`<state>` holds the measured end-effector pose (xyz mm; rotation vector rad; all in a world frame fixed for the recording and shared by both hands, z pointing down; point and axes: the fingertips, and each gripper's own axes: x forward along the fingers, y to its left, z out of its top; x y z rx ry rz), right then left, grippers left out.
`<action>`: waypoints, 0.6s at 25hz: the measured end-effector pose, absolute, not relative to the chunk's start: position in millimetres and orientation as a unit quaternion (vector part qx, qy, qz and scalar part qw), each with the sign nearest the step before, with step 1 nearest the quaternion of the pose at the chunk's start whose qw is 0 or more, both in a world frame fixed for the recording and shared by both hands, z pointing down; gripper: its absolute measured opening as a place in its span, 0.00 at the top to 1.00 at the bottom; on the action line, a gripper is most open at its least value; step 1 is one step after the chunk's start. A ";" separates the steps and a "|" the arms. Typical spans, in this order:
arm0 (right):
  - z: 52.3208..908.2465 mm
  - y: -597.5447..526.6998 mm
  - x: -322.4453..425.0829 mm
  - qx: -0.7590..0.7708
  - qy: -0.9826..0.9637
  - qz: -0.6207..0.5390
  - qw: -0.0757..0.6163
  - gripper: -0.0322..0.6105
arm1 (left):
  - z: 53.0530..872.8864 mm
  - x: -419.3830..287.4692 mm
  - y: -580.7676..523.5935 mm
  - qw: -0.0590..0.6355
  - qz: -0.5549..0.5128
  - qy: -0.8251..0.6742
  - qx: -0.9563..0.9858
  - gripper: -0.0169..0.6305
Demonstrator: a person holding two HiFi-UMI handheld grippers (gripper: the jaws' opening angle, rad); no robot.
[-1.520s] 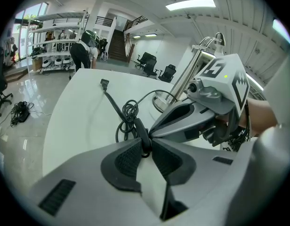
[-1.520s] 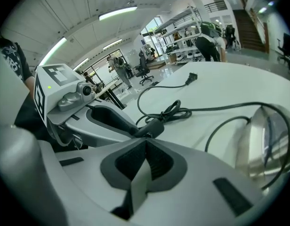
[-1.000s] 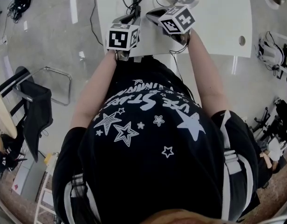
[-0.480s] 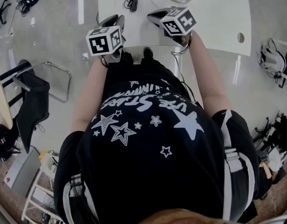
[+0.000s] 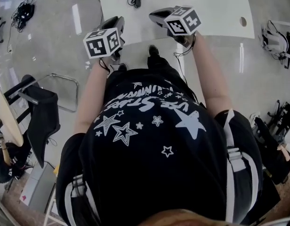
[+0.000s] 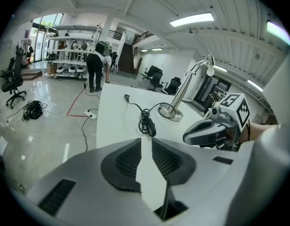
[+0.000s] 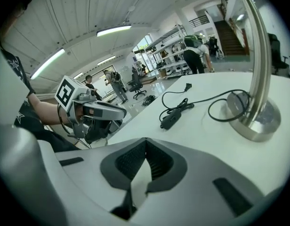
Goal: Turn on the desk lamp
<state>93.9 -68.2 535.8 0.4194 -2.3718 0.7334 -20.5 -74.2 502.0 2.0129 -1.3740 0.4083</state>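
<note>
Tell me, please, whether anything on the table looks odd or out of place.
One thing: the lamp stands upright, but its cord lies in a loose tangle on the table, and the plug at its end seems to lie free there, in no socket. Nothing looks damaged or spilled.

Left hand-held gripper point(image 5: 115, 23) gapes slightly, empty; right hand-held gripper point(image 5: 157, 17) closed.

White worktop point(image 5: 220, 13) on a glossy grey floor point(image 5: 55, 36). Black chair point(image 5: 41, 112) at left — tangled cables point(image 5: 22, 6) on the floor beyond. Far off: shelving rack point(image 6: 72, 51), person point(image 6: 95, 67) bent beside it.
</note>
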 end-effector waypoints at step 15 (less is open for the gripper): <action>490.7 -10.7 24.6 0.298 -0.887 0.291 0.201 0.95 | 467.0 -80.8 -20.1 0.292 0.127 -0.436 0.842 0.85</action>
